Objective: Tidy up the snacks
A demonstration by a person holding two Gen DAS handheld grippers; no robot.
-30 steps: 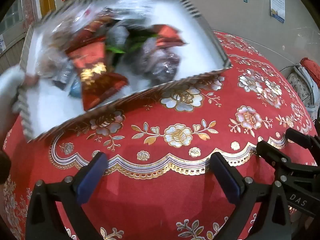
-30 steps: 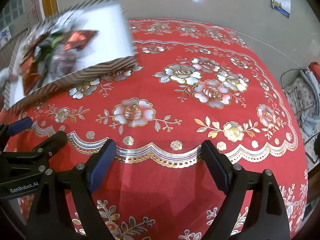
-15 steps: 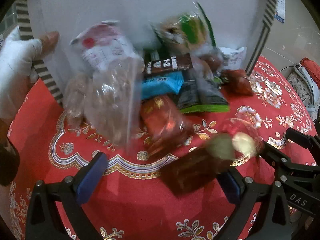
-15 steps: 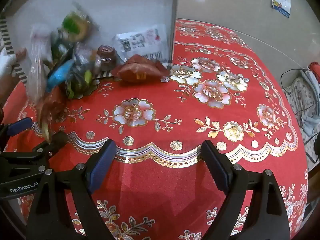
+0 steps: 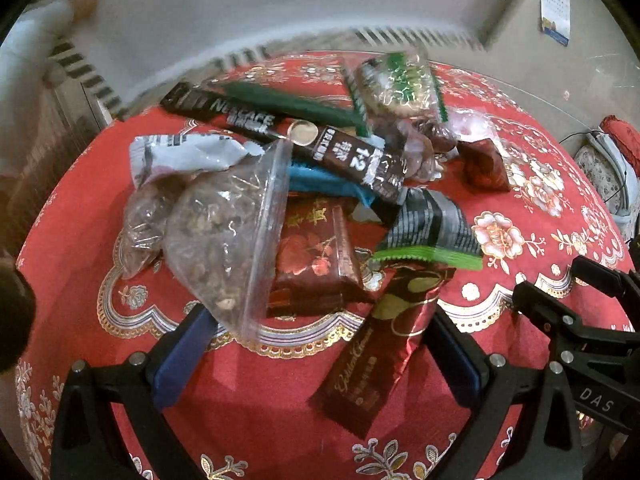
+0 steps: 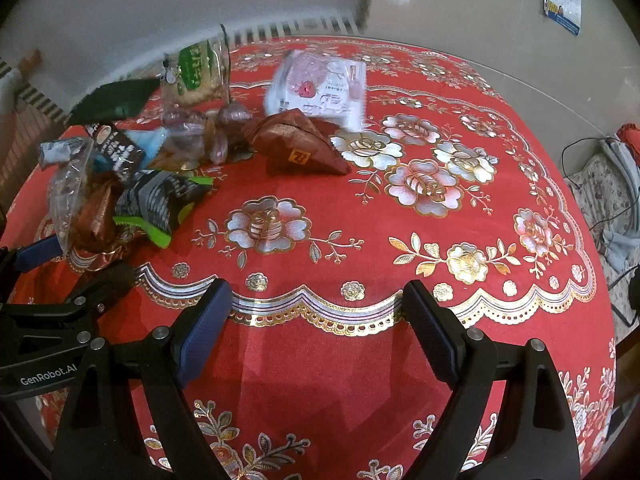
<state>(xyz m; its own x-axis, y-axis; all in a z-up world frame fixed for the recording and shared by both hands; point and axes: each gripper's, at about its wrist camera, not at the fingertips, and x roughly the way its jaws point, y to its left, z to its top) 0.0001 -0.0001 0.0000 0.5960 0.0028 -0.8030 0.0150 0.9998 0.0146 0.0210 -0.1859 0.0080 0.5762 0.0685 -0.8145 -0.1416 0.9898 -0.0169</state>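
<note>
left side: snack pile [image 5: 304, 208] heaped right in front of the left gripper [image 5: 316, 356], packets overlapping, no gap to slip between
near edge: clear bag [image 5: 224, 240] and dark red bar [image 5: 376, 348] reach in between its wide-apart fingers
right side: tablecloth [image 6: 400, 240] bare ahead of the right gripper [image 6: 316, 332], easy pass
middle: brown packet [image 6: 296, 144] and white packet [image 6: 320, 88] sit apart from the heap
behind: striped tray [image 5: 400, 36] blurred above the far edge

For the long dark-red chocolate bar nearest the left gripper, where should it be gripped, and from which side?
Grip the chocolate bar at its near, free end, coming from the table's front edge with the left gripper. It lies flat, pointing toward that gripper; its far end is tucked under the pile.
</note>
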